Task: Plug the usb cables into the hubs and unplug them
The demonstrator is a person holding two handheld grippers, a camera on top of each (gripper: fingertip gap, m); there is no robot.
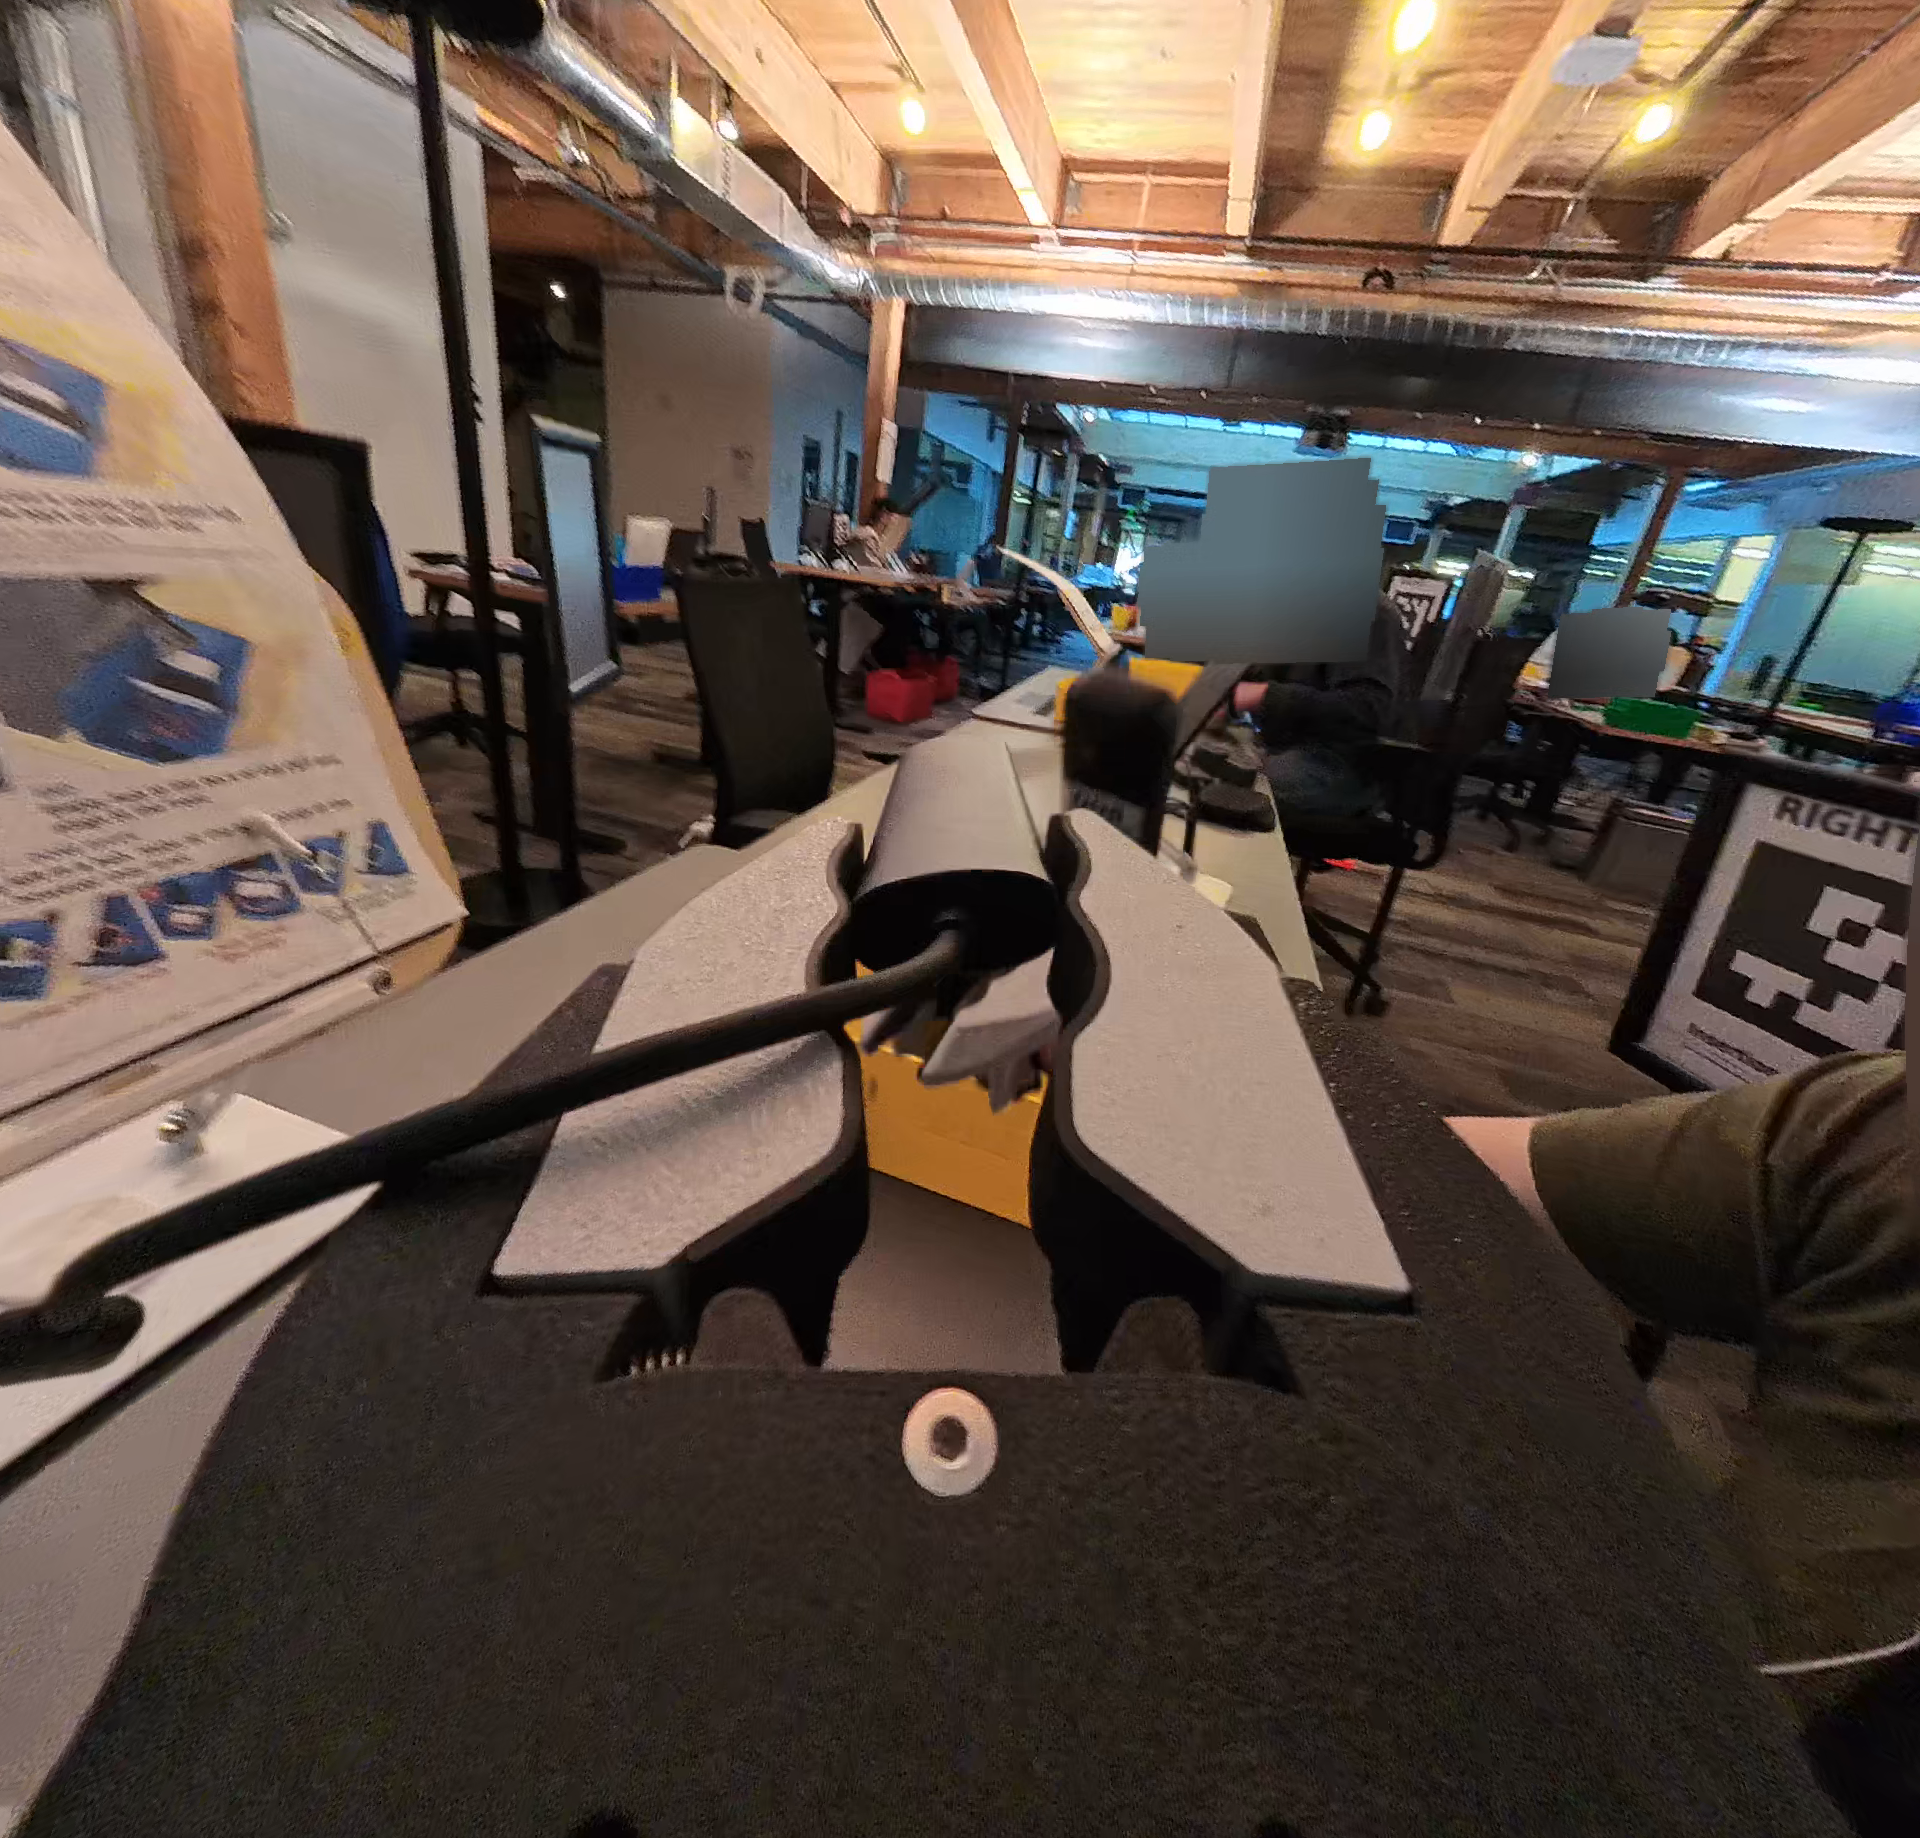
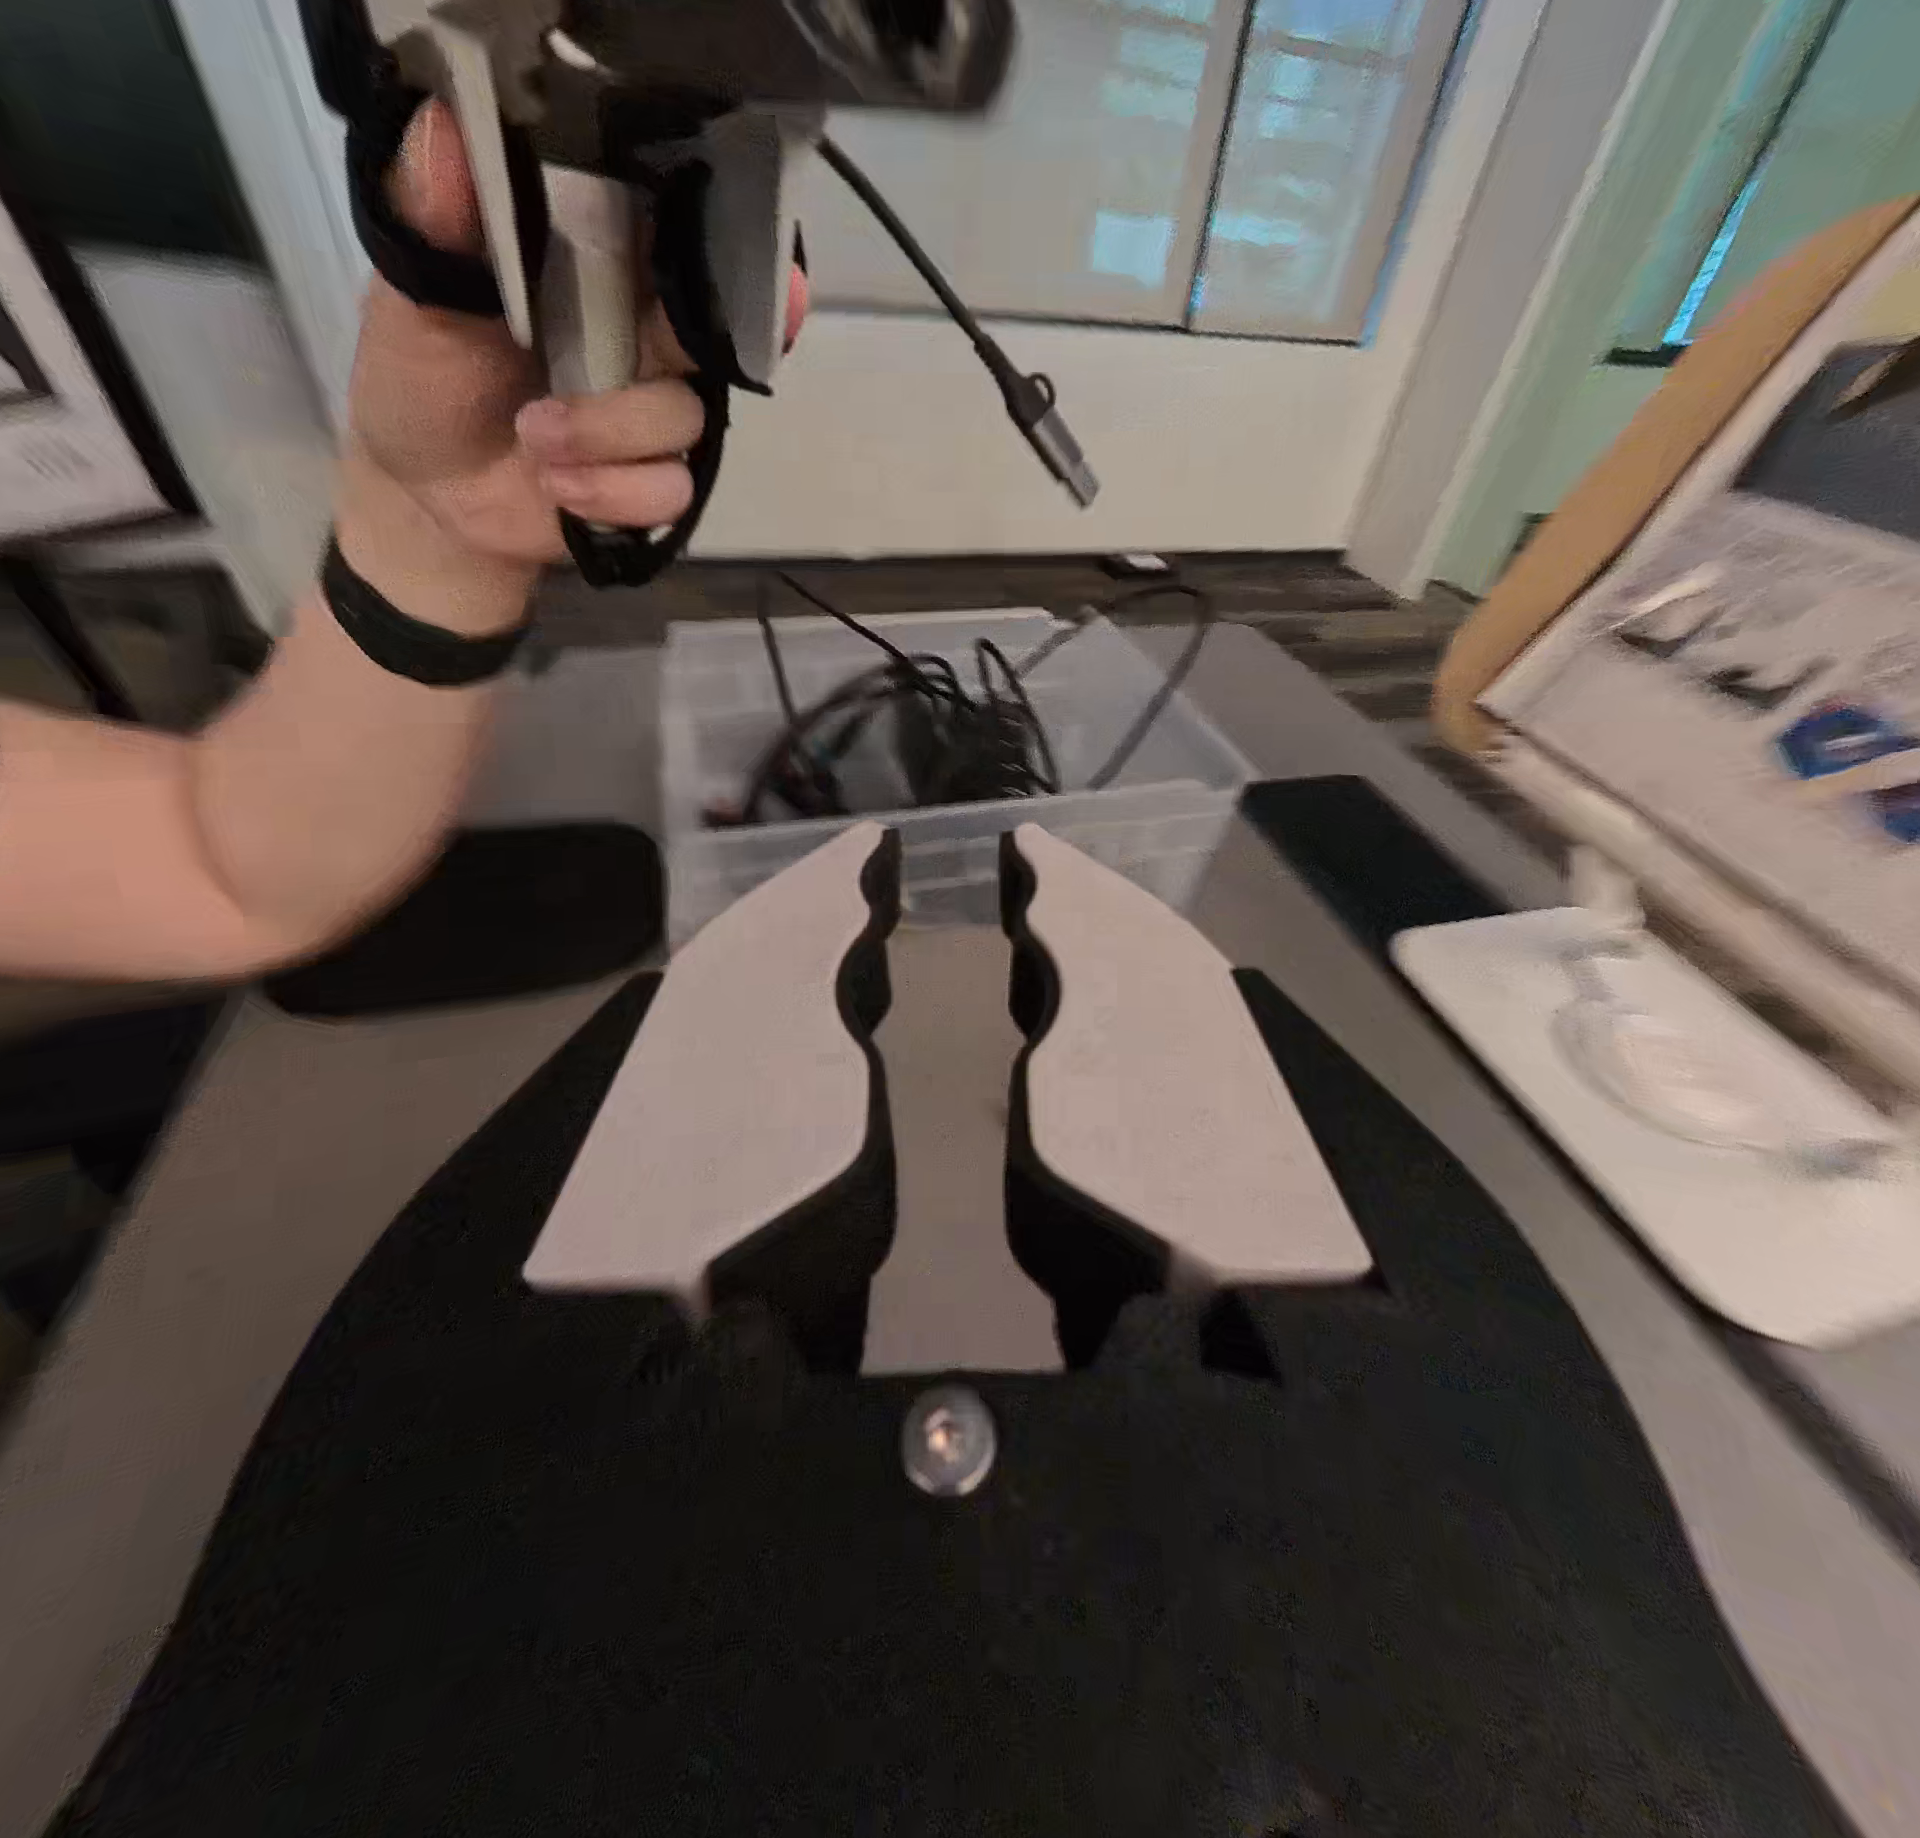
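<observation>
- My left gripper (image 1: pixel 954 889), two pale grey fingers with black wavy inner edges, is clenching a dark grey oblong USB hub (image 1: pixel 951 832) between its tips; the hub is pointing away from me, lifted above the table.
- A black round cable (image 1: pixel 499 1113) is leaving the hub's near end and sagging off to the left of my left fingers, across a white flat plate (image 1: pixel 156 1238) bolted under a tilted printed poster board (image 1: pixel 177 645).
- Below and between my left fingertips a yellow box (image 1: pixel 951 1134) is sitting on the grey table (image 1: pixel 416 1050); a small grey piece is lying on its top, too blurred to identify.
- My right gripper (image 2: pixel 948 858), the same pale grey pair, is standing released with a clear gap and nothing between the fingers.
- Just beyond my right fingertips a clear plastic bin (image 2: pixel 1122 822) is holding a tangle of black USB cables (image 2: pixel 935 739).
- Up and left of my right fingers, my left hand (image 2: pixel 488 417) is gripping the other gripper's grey handle; the hub's black cable is dangling from it, ending in a silver metal plug (image 2: pixel 1070 469) hanging in the air above the bin, plugged into nothing.
- Two black pads (image 2: pixel 488 915) are lying on the table either side of the bin.
- A framed black-and-white marker sign (image 1: pixel 1787 926) is standing to the right of my left fingers.
</observation>
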